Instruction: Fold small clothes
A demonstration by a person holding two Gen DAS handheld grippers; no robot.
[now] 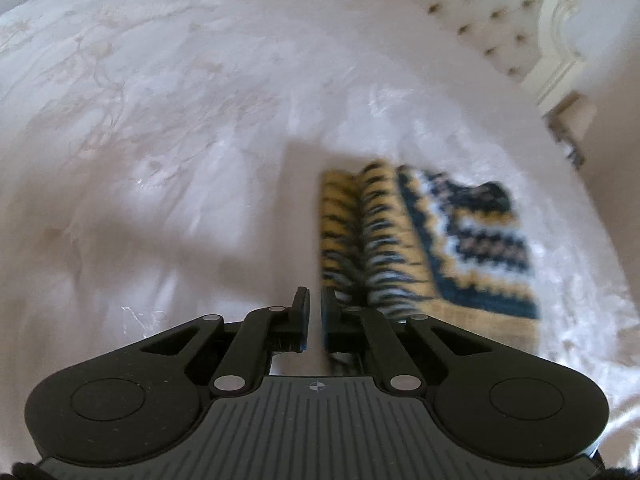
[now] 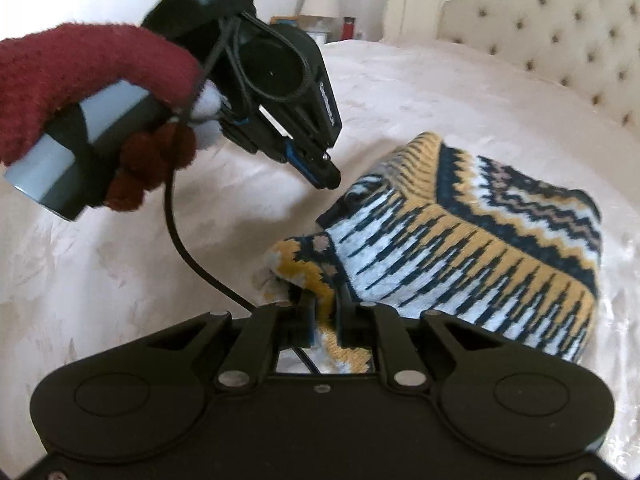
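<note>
The small knitted garment (image 2: pixel 460 248) lies on the bed (image 2: pixel 420 92), partly doubled over on itself, in bands of mustard yellow, dark blue and white with zigzag rows. It looks thick and soft, and its ribbed edge stands up a little, so I judge it will hold a fold but may spring back at the thick places.

Your right gripper (image 2: pixel 324 316) has a corner of this garment between its two fingers; the jaws stand narrow, closed on the yellow edge, and the cloth rises from that corner. From this gripper the garment stretches away forward and to the right, with its long side running toward the headboard (image 2: pixel 560 32).

Your left gripper (image 1: pixel 315 312) is empty. Its fingers are almost together, with only a thin gap, and nothing is between them. In the right wrist view this gripper (image 2: pixel 326 176) hangs in the air, just beside the upper left edge of the garment but apart from it. In its own view, which is blurred, the garment (image 1: pixel 424 240) lies ahead and to the right of the tips.

So the right hand is the nearer one, and the next move, as I judge, depends on it carrying the held corner across to the far right side.

Your left hand wears a fluffy dark red glove (image 2: pixel 80 80), and a black cable (image 2: pixel 188 248) hangs from the left tool over the pale, slightly shiny bedcover.
</note>
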